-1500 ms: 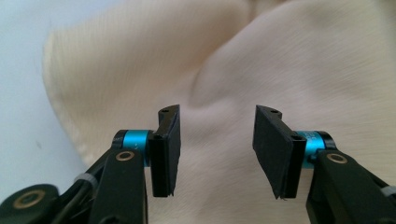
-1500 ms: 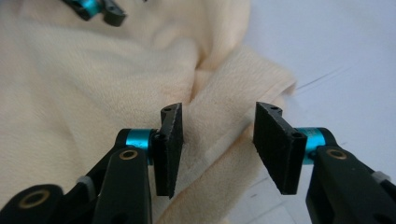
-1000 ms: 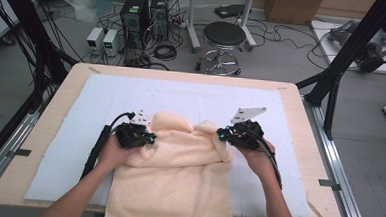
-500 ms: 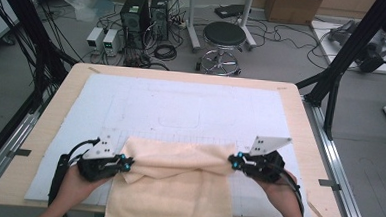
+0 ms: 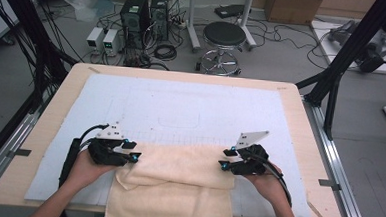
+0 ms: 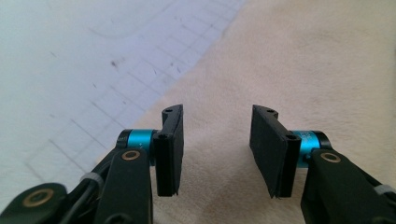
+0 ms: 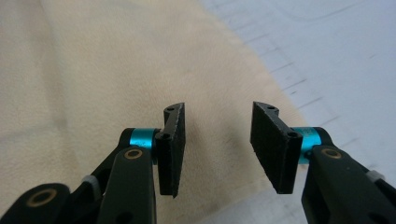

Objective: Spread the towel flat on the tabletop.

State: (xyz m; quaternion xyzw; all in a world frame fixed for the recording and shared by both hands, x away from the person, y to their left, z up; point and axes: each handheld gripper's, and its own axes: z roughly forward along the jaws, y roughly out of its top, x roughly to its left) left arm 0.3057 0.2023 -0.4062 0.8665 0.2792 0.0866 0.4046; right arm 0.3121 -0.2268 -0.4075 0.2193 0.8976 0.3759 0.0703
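**Folded towel released at the near edge**

A cream towel (image 5: 177,188) is laid folded on the pale blue mat (image 5: 181,108), with its near part hung over the table edge (toward the person). The left gripper (image 5: 132,151) is held at its left corner and the right gripper (image 5: 224,159) at its right corner. Both pairs of jaws have just been opened; they are seen apart, with nothing pinched between them. Farther back, a black stool (image 5: 224,36) is seen on the floor.
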